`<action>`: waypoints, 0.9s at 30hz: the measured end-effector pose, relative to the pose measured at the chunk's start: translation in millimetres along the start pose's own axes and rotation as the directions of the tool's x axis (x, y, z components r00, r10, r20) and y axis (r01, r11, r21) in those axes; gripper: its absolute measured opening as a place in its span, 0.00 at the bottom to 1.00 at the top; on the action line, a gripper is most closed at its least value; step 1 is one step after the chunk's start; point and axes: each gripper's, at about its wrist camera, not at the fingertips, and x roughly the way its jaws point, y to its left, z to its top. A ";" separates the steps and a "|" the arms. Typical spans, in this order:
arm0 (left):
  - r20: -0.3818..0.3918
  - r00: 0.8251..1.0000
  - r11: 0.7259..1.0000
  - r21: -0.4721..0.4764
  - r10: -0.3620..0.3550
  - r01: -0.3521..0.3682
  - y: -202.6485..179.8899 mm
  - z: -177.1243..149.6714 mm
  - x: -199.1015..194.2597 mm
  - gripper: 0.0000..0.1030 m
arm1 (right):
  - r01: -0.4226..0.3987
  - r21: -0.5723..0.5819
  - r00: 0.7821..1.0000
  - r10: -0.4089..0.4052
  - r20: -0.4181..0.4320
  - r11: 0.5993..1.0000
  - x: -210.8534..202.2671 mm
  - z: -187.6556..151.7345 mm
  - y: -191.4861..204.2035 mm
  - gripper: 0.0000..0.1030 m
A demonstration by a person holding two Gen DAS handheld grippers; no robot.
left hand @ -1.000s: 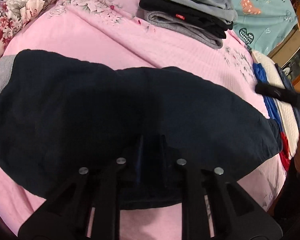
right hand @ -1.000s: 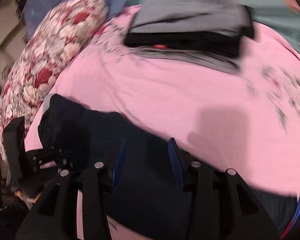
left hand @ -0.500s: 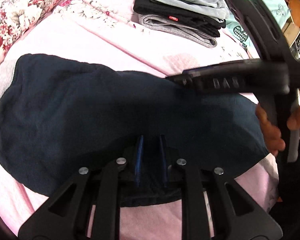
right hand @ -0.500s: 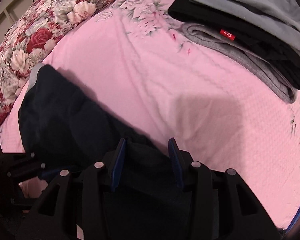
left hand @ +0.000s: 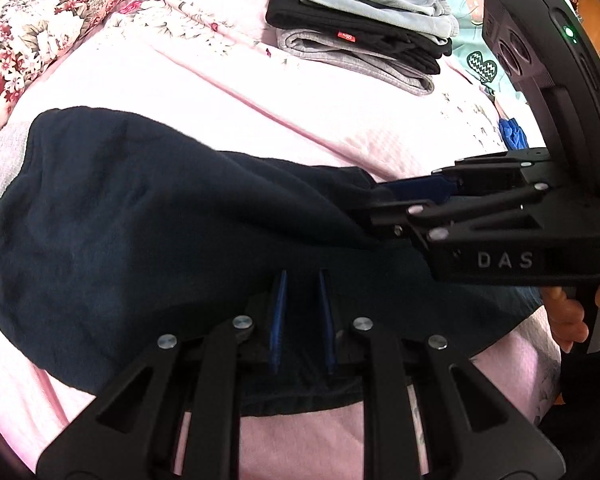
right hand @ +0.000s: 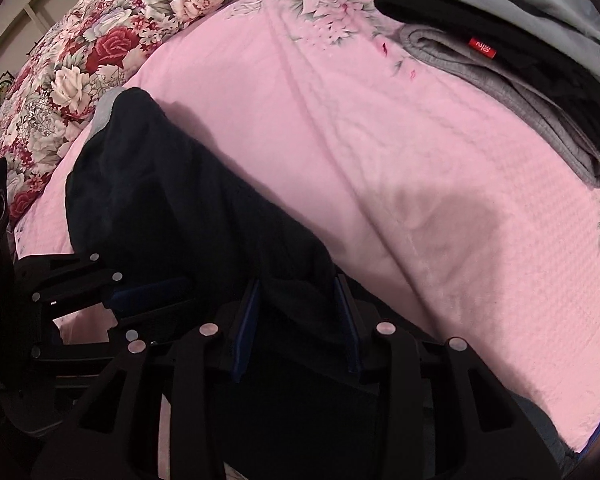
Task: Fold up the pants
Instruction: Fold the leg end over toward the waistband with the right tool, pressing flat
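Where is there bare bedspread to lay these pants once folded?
Free: the pink bedspread between the dark pants and the folded stack, running toward the floral pillow. Crowded: the near edge, where the left gripper and right gripper work the fabric.

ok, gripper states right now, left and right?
Left gripper: shut on the dark pants.
Right gripper: open, fingers straddling a fold of the pants.
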 end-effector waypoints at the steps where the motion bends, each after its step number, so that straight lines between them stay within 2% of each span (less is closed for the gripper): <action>1: 0.000 1.000 1.000 0.001 0.001 -0.001 -0.2 0.1 0.2 0.16 | -0.007 0.006 1.000 0.007 0.000 1.000 0.6 0.3 -0.1 0.38; 4: 0.001 1.000 1.000 0.003 0.004 -0.004 -0.5 0.4 0.3 0.16 | -0.010 -0.010 0.999 0.010 0.031 1.000 1.2 1.4 3.9 0.36; 5: 0.001 1.000 1.000 0.002 0.004 -0.004 -0.6 0.4 0.3 0.16 | 0.006 -0.024 0.999 -0.004 0.049 1.000 2.1 2.9 6.3 0.30; 6: 0.001 1.000 1.000 0.002 0.004 -0.004 -0.8 0.4 0.4 0.16 | 0.030 -0.034 0.998 -0.028 0.063 0.999 3.1 5.0 7.6 0.19; 8: 0.000 1.000 1.000 0.003 0.005 -0.005 -1.3 0.9 0.7 0.16 | 0.054 -0.021 0.995 -0.052 0.090 0.998 -1.5 11.8 3.4 0.15; 13: -0.001 1.000 1.000 -0.009 -0.010 0.010 1.8 1.0 -0.3 0.16 | 0.104 -0.002 0.987 -0.103 0.127 0.995 -11.1 31.3 -1.3 0.13; 14: -0.001 1.000 1.000 -0.012 -0.013 0.013 2.4 1.1 -0.4 0.16 | 0.131 -0.007 0.983 -0.129 0.131 0.991 -5.6 34.9 -1.3 0.11; 15: -0.001 1.000 1.000 -0.014 -0.014 0.014 2.6 0.8 -0.5 0.16 | 0.158 -0.021 0.979 -0.153 0.134 0.987 5.2 38.2 -0.5 0.05; 19: -0.010 1.000 1.000 -0.017 -0.010 0.010 1.7 1.4 2.5 0.16 | 0.199 -0.068 0.969 -0.186 0.163 0.978 8.8 40.5 6.2 0.06; 21: -0.005 1.000 1.000 -0.017 -0.015 0.015 2.1 1.9 1.2 0.16 | 0.135 -0.019 0.980 -0.131 0.152 0.991 -3.8 43.1 -3.9 0.08; 23: -0.005 1.000 1.000 -0.023 -0.021 0.021 2.9 2.3 0.9 0.16 | 0.092 0.049 0.981 -0.099 0.164 0.995 -22.0 41.4 -16.3 0.08; 27: -0.008 0.997 0.995 -0.074 -0.071 0.070 11.9 3.6 -2.1 0.16 | 0.114 0.071 0.970 -0.126 0.209 0.991 -56.5 28.9 -20.6 0.10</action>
